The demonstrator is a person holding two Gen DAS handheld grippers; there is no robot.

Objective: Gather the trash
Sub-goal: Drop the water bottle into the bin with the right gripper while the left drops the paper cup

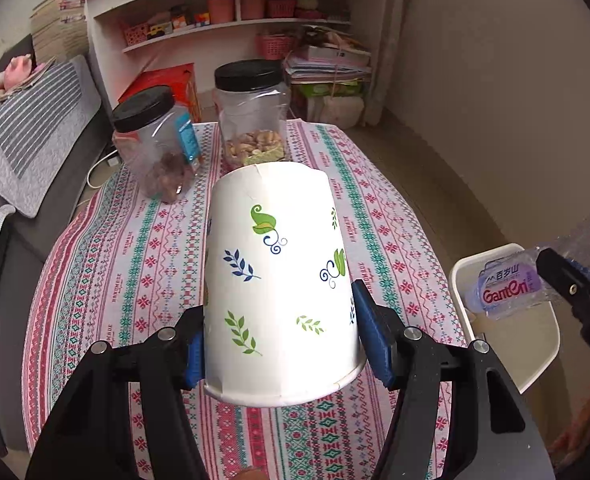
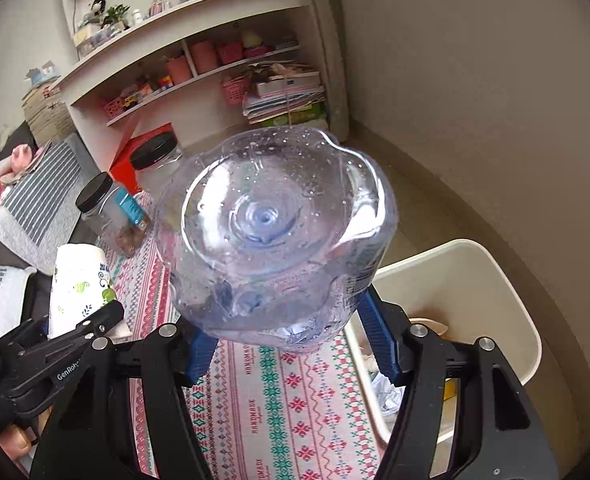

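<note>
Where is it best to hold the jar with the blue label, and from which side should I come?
Grip the blue-labelled jar across its clear body, below the black lid, coming from the near side. It stands upright on the tablecloth, its near face open, with the second jar close beside it.

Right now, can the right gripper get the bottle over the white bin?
Probably yes. The right gripper is clamped on the plastic bottle, and the white bin sits open just beside it, with nothing visible between them.

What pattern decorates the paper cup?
White paper cup with green and blue leaf sprigs and swirls; clearest in the left wrist view.
</note>
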